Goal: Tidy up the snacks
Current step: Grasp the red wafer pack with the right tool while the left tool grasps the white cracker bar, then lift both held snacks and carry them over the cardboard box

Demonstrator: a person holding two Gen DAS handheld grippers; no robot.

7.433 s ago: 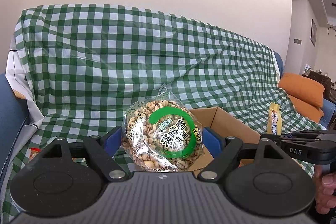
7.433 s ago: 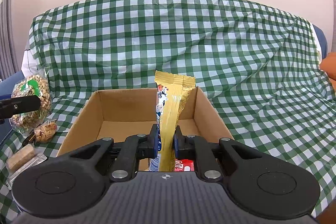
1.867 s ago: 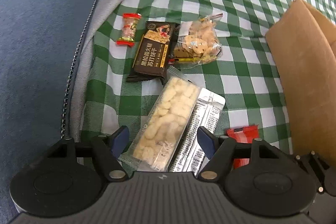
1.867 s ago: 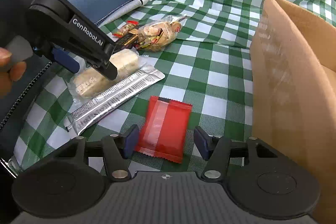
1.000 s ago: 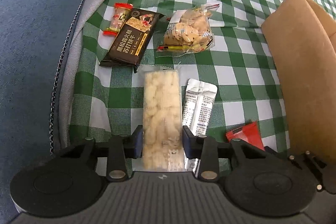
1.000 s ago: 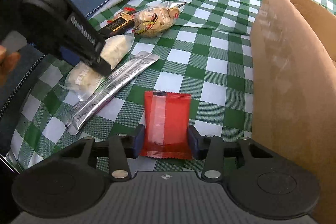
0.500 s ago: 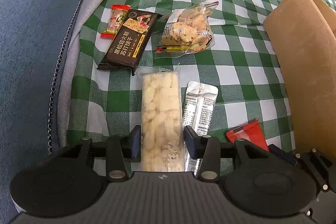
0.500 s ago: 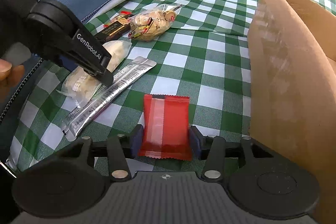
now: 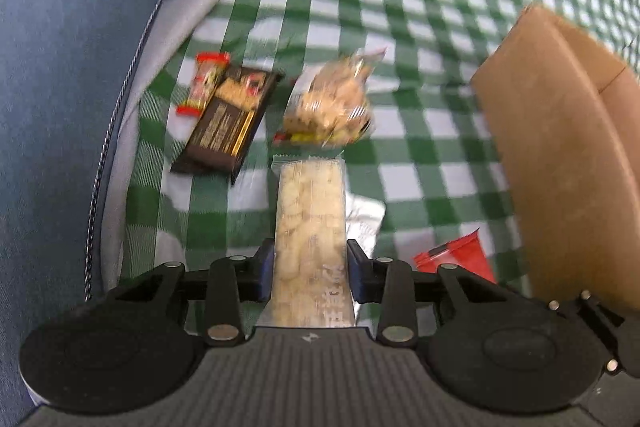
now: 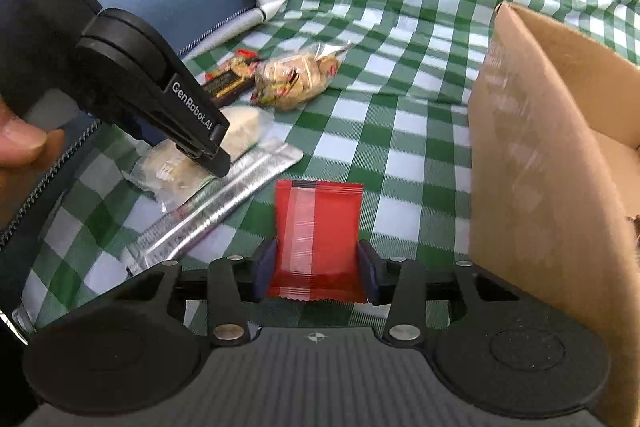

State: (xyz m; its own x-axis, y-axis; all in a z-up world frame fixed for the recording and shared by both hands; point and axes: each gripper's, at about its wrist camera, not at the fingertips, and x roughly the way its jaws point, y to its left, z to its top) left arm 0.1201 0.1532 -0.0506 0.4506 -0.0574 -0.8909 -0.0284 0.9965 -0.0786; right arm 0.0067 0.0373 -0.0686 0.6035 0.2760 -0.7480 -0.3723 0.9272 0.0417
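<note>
Only right view shows box (image 10: 552,155) interior, contents seemingly blurred; left tool (image 9: 311,269) grips pale pack (image 9: 310,227)

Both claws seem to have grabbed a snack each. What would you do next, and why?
Probably lift both and carry them right, over the cardboard box. The left claw is shut on the pale biscuit pack and the right claw on the red packet. The box's open top is above them, so they must rise first.

Left tool (image 9: 311,269) lifted the pale snack pack (image 9: 310,227) (red packet (image 10: 318,239) too).
</note>
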